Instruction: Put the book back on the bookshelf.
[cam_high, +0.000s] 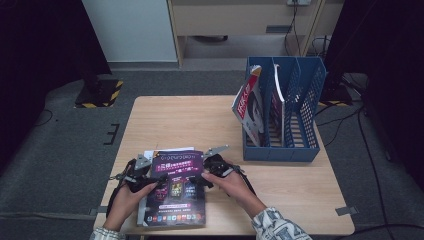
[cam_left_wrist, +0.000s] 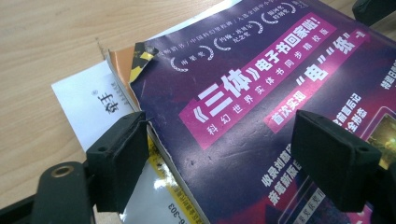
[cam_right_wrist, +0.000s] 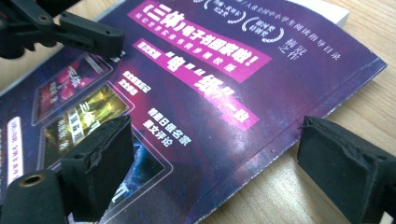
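Purple magazine (cam_high: 174, 186) at 6 o'clock on counter (cam_high: 200, 120); left tool (cam_high: 159, 181) and right tool (cam_high: 204, 179) both released, straddling its edges.

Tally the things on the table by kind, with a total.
Magazines lying in the stack near the hands: 3 visible (purple-covered magazine, orange-edged one, white one)
Magazines standing in the file rack: 2 ()
Blue file rack: 1
Total: 6

Dim room in the high view, dark at both sides, tabletop (cam_high: 200, 120) evenly lit. Gripper views brighter; soft glare on the magazine (cam_right_wrist: 224, 107), near claw pads blurred.
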